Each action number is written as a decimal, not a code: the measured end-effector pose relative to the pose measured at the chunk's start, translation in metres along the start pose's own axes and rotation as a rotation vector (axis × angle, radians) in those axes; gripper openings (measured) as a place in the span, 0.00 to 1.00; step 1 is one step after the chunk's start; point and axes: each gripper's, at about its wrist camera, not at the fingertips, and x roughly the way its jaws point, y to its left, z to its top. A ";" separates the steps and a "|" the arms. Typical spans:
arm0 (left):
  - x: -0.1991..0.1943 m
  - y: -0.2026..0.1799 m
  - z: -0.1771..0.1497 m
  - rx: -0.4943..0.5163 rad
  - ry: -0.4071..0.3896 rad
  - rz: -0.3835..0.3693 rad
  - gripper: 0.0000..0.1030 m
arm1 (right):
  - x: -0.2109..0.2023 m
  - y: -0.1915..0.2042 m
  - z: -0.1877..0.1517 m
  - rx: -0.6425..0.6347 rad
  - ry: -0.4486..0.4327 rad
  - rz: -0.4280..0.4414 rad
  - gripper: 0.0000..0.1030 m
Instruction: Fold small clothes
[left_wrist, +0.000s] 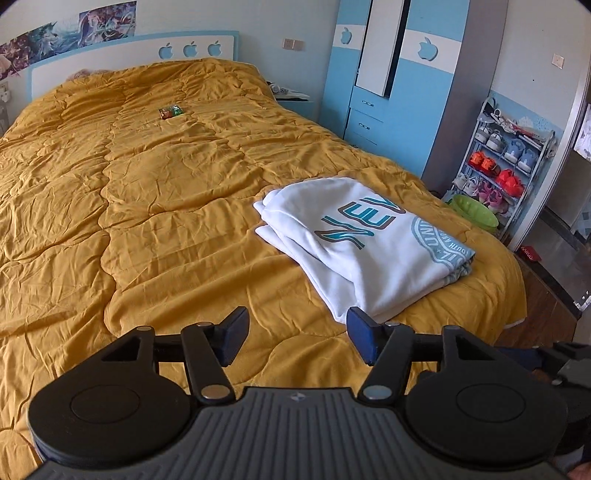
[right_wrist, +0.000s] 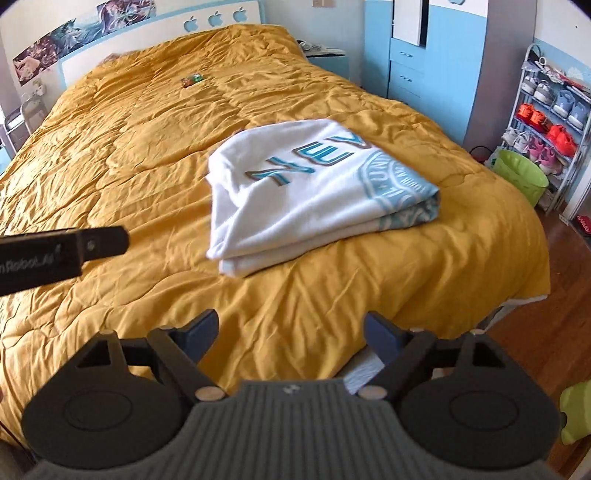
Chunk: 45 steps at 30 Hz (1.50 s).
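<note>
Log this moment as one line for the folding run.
white shirt: folded on yellow quilt | left gripper: open, empty | right gripper: open, empty

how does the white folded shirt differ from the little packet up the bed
The white folded shirt is far larger than the small packet. The shirt is white with teal lettering and a round teal print; the packet is orange and green. The shirt lies near the foot of the bed, close to both open grippers, while the packet sits much farther up, toward the headboard. Both rest on the mustard quilt, and neither gripper touches either.
</note>
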 end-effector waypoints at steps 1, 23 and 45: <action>0.000 -0.002 -0.002 0.003 0.004 0.000 0.69 | 0.000 0.005 -0.002 -0.004 0.010 0.003 0.79; 0.008 -0.020 -0.024 0.024 0.061 -0.016 0.62 | 0.003 0.010 -0.007 0.000 0.027 0.004 0.79; 0.006 -0.019 -0.025 0.016 0.043 0.011 0.63 | 0.004 0.011 -0.009 0.004 -0.033 0.007 0.79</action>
